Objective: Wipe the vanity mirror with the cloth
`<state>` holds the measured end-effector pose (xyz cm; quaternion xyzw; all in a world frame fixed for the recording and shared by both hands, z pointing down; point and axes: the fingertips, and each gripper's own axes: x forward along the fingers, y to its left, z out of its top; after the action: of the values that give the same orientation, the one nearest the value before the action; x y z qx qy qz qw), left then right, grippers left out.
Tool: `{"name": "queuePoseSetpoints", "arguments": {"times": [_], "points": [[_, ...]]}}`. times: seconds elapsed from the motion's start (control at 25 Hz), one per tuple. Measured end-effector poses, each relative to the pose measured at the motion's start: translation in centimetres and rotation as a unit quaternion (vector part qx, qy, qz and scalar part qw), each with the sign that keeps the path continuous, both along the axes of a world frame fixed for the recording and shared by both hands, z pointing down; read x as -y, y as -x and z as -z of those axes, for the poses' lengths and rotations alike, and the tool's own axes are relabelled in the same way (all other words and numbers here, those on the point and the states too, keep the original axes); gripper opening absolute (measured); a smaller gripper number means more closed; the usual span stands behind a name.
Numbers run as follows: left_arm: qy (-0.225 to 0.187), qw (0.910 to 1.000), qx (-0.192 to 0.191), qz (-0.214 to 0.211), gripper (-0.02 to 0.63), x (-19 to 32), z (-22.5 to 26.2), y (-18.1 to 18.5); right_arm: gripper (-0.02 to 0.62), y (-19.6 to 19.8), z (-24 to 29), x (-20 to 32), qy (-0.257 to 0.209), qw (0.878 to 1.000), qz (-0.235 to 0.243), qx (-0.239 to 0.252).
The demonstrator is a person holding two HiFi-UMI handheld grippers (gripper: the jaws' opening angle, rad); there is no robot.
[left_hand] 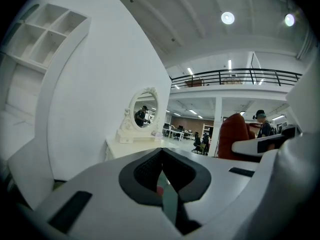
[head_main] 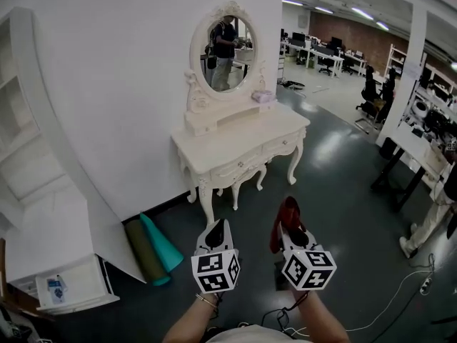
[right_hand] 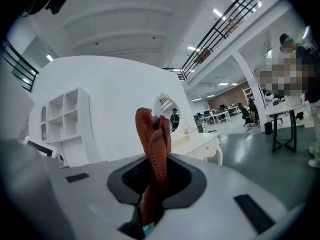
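Note:
An oval vanity mirror in an ornate white frame stands on a white dressing table against the wall, well ahead of both grippers. It shows small in the left gripper view as mirror and in the right gripper view as mirror. My right gripper is shut on a red cloth, which sticks up between its jaws as cloth. The left gripper is shut with nothing in it, beside the right one. The cloth also shows at the right of the left gripper view.
A small pink item lies on the table by the mirror. A white shelf unit curves along the left wall. Green rolled mats lie on the dark floor. A desk and people stand at the right; cables trail across the floor.

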<state>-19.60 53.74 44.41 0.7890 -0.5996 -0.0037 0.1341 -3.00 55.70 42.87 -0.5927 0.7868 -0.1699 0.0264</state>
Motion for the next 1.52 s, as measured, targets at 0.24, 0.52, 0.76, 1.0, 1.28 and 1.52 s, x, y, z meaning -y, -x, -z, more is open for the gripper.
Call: {"name": "queuePoseSetpoints", "arguments": {"times": [0.24, 0.52, 0.76, 1.0, 1.28, 1.52], "points": [[0.007, 0.9999, 0.006, -0.006, 0.011, 1.4, -0.5, -3.2, 0.060, -3.5, -1.1, 1.7, 0.016, 1.000, -0.004, 0.002], [0.012, 0.9996, 0.023, -0.013, 0.011, 5.2, -1.0, -4.4, 0.060, -3.8, -2.1, 6.0, 0.024, 1.000, 0.005, 0.013], [0.024, 0.9995, 0.012, -0.014, 0.011, 12.3, -2.7, -4.9, 0.060, -4.7, -3.2, 12.6, 0.025, 1.000, -0.002, 0.010], [0.013, 0.9995, 0.001, -0.028, 0.011, 21.9, -1.8, -6.8, 0.060, -5.8, -2.6, 21.5, 0.024, 1.000, -0.007, -0.003], [0.012, 0.9989, -0.006, -0.046, 0.011, 31.0, -1.3, -8.1, 0.060, -7.1, -2.3, 29.6, 0.020, 0.999, -0.024, -0.015], [0.029, 0.9984, -0.006, -0.049, 0.011, 35.4, -3.0, -8.1, 0.060, -7.5, -3.8, 34.2, 0.038, 0.999, -0.029, -0.012]]}}
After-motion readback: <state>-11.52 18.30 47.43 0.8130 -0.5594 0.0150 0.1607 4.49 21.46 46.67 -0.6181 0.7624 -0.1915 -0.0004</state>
